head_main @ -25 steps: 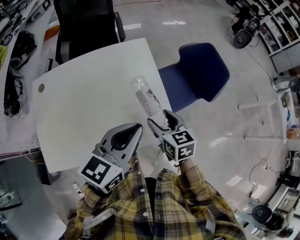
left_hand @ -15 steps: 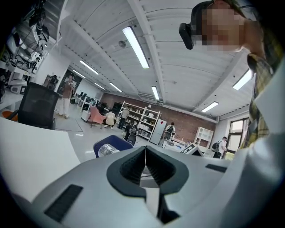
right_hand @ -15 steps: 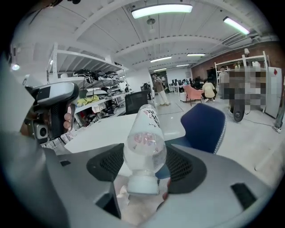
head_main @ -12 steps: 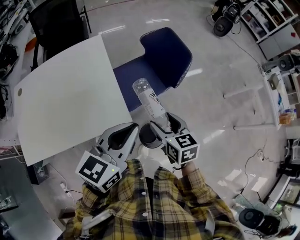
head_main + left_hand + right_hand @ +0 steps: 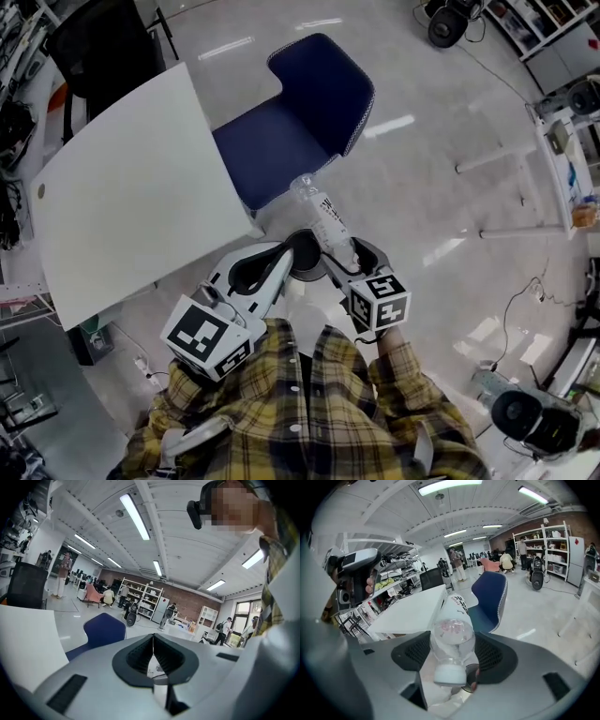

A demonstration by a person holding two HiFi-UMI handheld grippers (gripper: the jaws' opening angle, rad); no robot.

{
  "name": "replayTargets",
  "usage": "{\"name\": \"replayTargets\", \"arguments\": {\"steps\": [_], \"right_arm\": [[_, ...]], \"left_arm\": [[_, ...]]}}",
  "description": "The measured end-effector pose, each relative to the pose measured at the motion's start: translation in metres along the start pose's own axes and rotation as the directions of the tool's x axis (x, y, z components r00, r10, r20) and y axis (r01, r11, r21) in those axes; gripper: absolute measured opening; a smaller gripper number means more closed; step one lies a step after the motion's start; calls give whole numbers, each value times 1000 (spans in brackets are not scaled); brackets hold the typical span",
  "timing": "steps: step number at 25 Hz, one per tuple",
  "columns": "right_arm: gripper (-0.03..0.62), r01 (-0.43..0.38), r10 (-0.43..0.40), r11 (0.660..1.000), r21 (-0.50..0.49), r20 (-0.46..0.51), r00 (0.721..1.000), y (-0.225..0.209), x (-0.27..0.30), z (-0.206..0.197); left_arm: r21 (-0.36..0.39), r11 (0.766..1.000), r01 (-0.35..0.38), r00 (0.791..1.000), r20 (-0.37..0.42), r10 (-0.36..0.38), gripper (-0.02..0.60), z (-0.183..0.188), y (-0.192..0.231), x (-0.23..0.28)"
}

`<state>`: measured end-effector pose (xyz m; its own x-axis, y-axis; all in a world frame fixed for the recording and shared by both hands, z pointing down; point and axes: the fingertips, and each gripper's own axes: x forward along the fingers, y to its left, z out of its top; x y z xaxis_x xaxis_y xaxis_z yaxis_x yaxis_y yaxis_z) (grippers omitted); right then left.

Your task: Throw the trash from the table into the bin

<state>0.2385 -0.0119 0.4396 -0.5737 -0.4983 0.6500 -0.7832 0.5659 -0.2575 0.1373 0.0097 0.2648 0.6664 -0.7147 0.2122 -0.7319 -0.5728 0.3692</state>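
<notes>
My right claw [image 5: 453, 657] is clamped on a clear plastic bottle [image 5: 451, 630], white cap toward its camera. The bottle's base points far, over the floor beside the blue chair [image 5: 300, 122]. My left claw [image 5: 153, 654], just left, is closed on nothing. The white bench [image 5: 122, 187] sits far left.

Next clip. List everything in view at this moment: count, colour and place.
table: one, white, left of the head view.
chair: one, blue, by the table's right edge.
office chair: one, black, top left, beyond the table.
plastic bottle: one, clear with a white cap, between the right gripper jaws, over the floor.
left gripper: grey, jaws together, empty.
right gripper: grey, jaws shut on the bottle.
shirt: yellow plaid, bottom.
</notes>
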Motion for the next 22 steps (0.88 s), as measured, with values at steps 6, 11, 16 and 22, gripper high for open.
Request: {"name": "replayTargets", "arguments": {"steps": [6,11,16,22], "right_arm": [[293,71,-60,992,106,-106,993,-17,11,-50],[293,107,-76,981,160,-192,979,-30,27,-94],[293,138,-83,970,198,-264,961,-36,54,-149],[293,143,-70,969,203,-329,942,-64,104,-209]], "left_arm": [[-38,998,55,996,-70,-58,11,-25,17,19],[-71,992,103,984,-139,-112,11,-59,24,39],[-124,985,121,972,-187,-143,11,-105,29,44],[-141,981,136,952,-254,-169,11,-171,30,65]]}}
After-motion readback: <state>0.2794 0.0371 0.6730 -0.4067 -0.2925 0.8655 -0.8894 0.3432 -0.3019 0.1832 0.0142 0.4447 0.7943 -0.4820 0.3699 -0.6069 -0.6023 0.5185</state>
